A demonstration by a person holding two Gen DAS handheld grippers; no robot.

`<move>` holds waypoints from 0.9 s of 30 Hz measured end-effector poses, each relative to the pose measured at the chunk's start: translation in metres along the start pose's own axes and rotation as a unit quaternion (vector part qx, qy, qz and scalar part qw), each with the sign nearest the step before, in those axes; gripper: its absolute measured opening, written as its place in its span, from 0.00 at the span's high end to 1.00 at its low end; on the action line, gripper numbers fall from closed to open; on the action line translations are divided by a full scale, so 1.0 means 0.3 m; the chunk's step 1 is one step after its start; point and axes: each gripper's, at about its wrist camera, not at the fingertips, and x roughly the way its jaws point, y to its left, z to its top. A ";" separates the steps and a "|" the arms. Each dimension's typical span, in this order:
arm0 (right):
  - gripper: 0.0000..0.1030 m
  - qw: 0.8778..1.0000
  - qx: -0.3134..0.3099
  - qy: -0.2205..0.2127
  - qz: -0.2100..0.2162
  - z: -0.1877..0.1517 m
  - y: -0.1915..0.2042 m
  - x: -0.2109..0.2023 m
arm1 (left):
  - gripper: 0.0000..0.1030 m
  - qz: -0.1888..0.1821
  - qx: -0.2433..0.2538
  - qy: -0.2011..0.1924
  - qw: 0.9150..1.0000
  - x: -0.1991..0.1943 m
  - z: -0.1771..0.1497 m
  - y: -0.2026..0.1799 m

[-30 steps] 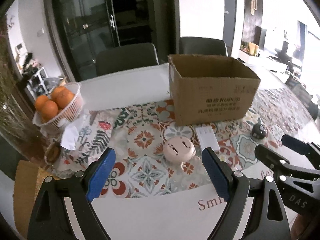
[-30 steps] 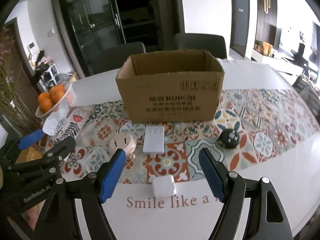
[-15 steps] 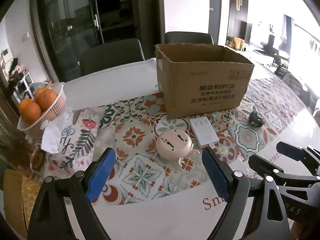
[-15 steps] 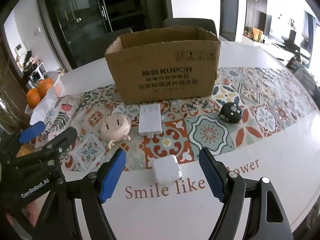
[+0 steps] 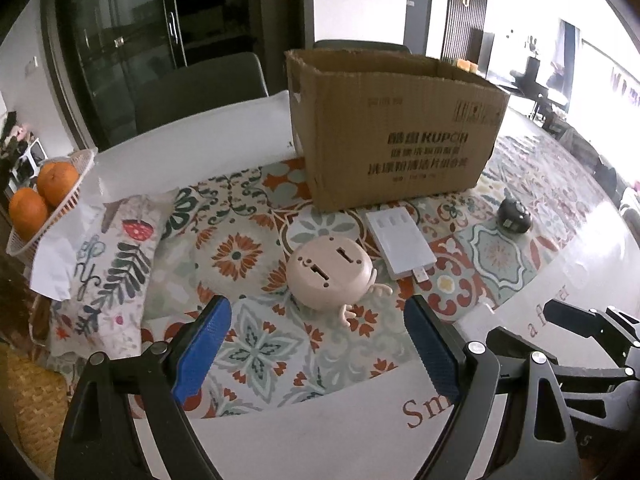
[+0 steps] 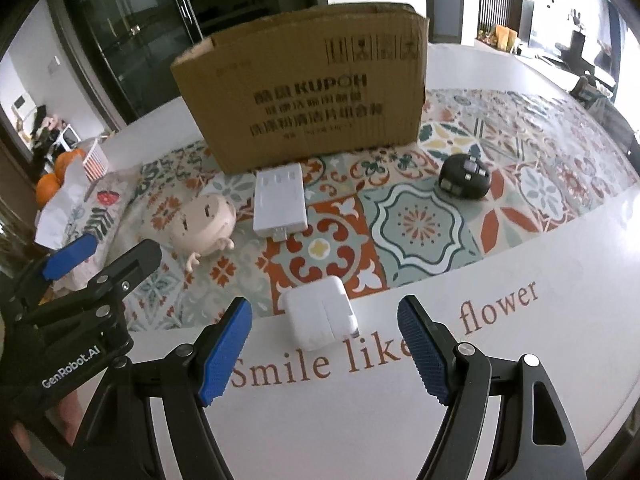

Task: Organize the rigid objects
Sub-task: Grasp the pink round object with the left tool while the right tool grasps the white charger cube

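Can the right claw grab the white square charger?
Probably yes. The right claw is open, and the white square charger lies just ahead, between its fingers, with nothing in the way. It isn't touching it yet.

Both wrist views low, forward; share cardboard box (image 5: 396, 128) (image 6: 304, 100) close.

A white surface (image 5: 224, 148) with a patterned tile-print runner (image 6: 420, 216) sits before two dark upholstered chairs (image 5: 200, 88). Behind stand tall black glass-fronted cabinets (image 5: 132, 40) and a white wall (image 5: 356, 0). Bright daylight floods from the right, probably through large windows (image 5: 600, 80).
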 end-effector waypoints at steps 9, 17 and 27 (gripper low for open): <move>0.26 0.999 0.000 0.033 0.000 -0.010 -0.002 0.099 | 0.14 -0.018 0.009 0.026 0.999 0.101 0.002 0.001; 0.26 0.998 0.015 0.055 0.004 -0.004 -0.011 0.160 | 0.14 -0.016 0.013 0.022 1.000 0.152 0.054 -0.008; 0.31 0.998 0.028 0.062 0.000 0.005 -0.021 0.202 | 0.14 -0.022 0.005 0.051 0.998 0.261 0.069 -0.029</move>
